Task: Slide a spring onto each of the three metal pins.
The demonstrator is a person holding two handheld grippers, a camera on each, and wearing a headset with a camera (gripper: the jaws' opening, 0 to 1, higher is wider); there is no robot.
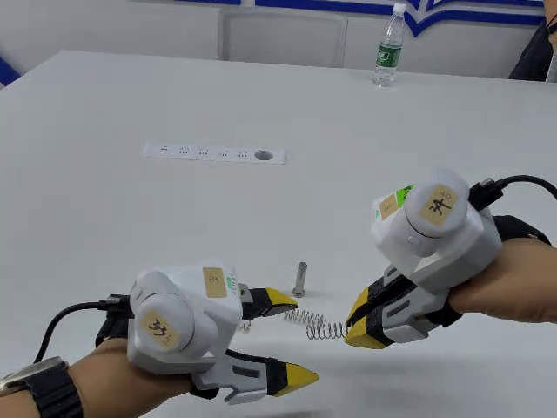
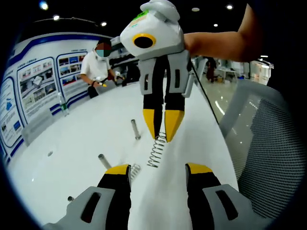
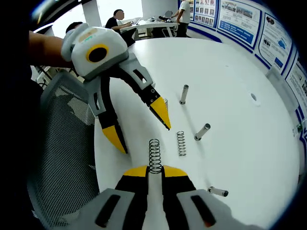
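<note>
My right gripper (image 1: 355, 329) (image 3: 154, 171) is shut on one end of a wire spring (image 1: 324, 328) (image 3: 154, 153), which sticks out toward the left gripper just above the white table (image 1: 104, 209). My left gripper (image 1: 294, 338) (image 2: 158, 169) stands open, facing that spring (image 2: 156, 152). One metal pin (image 1: 300, 279) (image 3: 183, 94) stands upright beyond the spring. A second pin (image 3: 202, 132) and a third pin (image 3: 218, 191) lie flat on the table. A loose spring (image 3: 181, 143) lies beside the held one. Another small spring (image 2: 135, 170) lies by the left gripper's far finger.
A white power strip (image 1: 215, 154) is set into the table's middle. A water bottle (image 1: 390, 45) stands at the far edge beside a grey chair (image 1: 283, 37). A mesh chair (image 2: 268, 143) is close behind the near edge. People stand in the background.
</note>
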